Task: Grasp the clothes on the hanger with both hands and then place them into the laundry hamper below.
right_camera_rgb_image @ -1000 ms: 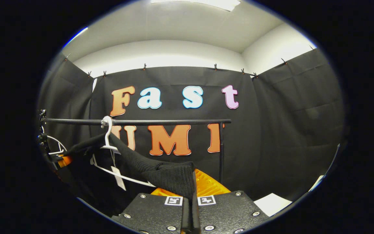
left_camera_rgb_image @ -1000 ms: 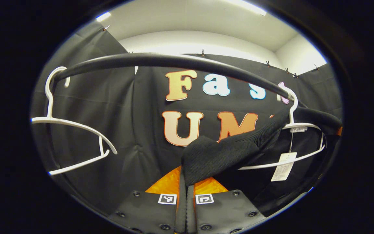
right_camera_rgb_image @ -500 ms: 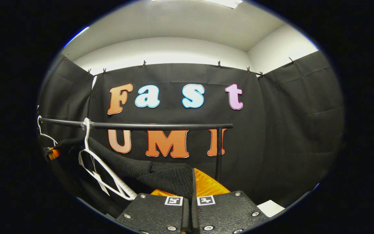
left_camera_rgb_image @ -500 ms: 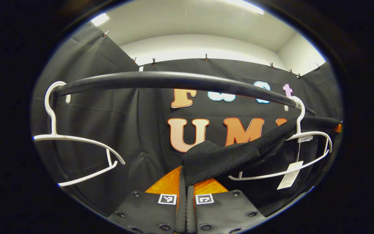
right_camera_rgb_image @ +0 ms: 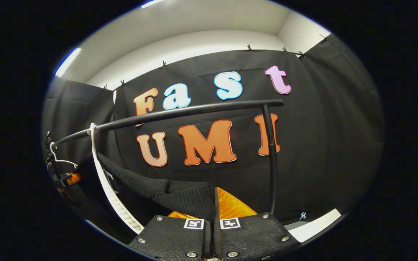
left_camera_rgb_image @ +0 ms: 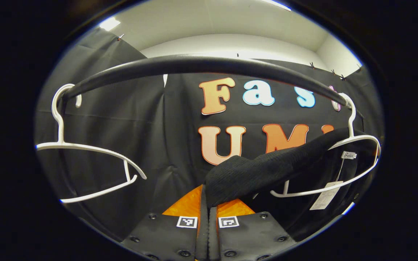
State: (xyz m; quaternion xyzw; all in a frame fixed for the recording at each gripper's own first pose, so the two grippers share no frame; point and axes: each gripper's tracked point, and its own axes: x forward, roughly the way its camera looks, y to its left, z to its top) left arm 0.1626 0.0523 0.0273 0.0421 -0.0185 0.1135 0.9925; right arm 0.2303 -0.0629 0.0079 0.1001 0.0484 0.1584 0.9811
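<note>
A black knit garment (left_camera_rgb_image: 267, 170) hangs from a white hanger (left_camera_rgb_image: 361, 141) on the black rail (left_camera_rgb_image: 201, 67). In the left gripper view my left gripper (left_camera_rgb_image: 204, 210) is shut on one end of the garment, just below the rail. The same garment (right_camera_rgb_image: 180, 192) stretches toward my right gripper (right_camera_rgb_image: 214, 214), which is shut on its other end. The white hanger (right_camera_rgb_image: 105, 181) stands edge-on at the left of the right gripper view, under the rail (right_camera_rgb_image: 194, 110). A paper tag (left_camera_rgb_image: 327, 195) dangles from the garment. The far left gripper (right_camera_rgb_image: 62, 177) appears at the left edge.
A second, bare white hanger (left_camera_rgb_image: 85, 148) hangs at the rail's left end in the left gripper view. The rail's upright post (right_camera_rgb_image: 272, 159) rises just right of my right gripper. A pale strip of floor (right_camera_rgb_image: 316, 224) lies low on the right.
The right gripper has moved closer under the rail and tilted, so the rail and post loom larger. The hanger has turned edge-on there. In the left gripper view the rail sits higher.
</note>
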